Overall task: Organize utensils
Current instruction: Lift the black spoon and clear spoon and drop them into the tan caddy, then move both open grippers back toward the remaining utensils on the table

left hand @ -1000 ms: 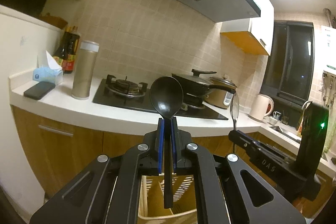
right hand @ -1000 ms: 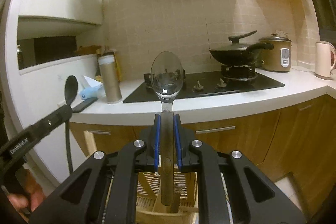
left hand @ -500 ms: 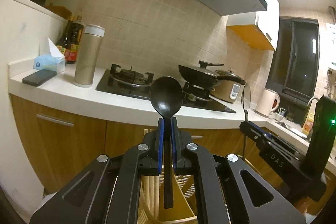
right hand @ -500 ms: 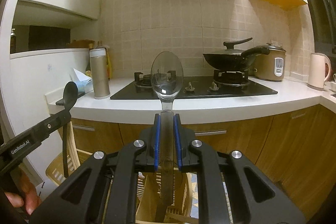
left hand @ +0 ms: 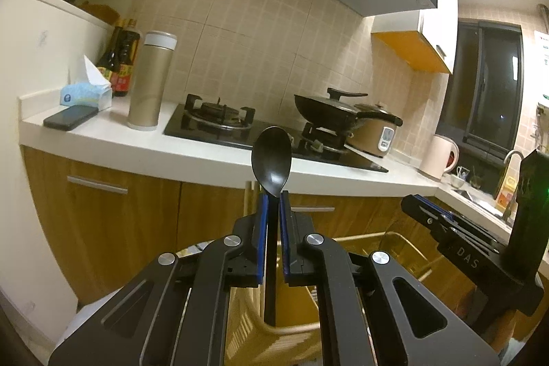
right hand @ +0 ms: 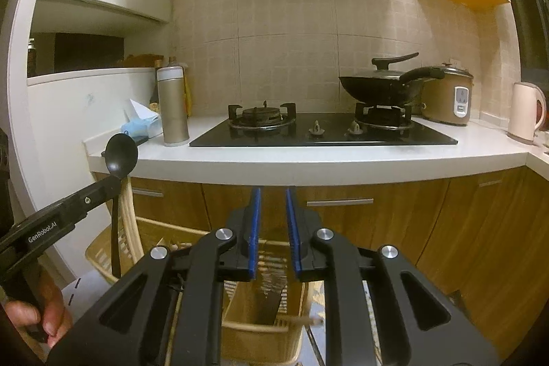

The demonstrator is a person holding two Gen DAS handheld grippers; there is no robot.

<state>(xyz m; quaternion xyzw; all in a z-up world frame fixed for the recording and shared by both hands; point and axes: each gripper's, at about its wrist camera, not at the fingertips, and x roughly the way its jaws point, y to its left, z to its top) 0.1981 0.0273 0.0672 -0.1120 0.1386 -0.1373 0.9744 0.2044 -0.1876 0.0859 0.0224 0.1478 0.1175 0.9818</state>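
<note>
left gripper is clenched on the black spoon, blue pads tight on the neck, bowl up, handle hanging straight down between the fingers toward the wooden utensil basket below; compared with a second ago the basket sits closer under it and the counter edge is higher in view, so this hand has come down over the basket. in the right wrist view the same black spoon shows at far left, pinched in the left gripper, its handle reaching down to the basket's rim, and a hand grips the tool body.

right gripper is the big change: half a second ago a metal spoon stood upright between its pads, now nothing is between them, jaws are opening, a clear gap shows. a blurred metal streak sits in the basket compartment straight below, likely the spoon just dropped in, too smeared to be sure.

meaning for the task: metal spoon looks stowed, right side released and free; black spoon is next, not yet let go, and looks lined up over a basket slot
</note>
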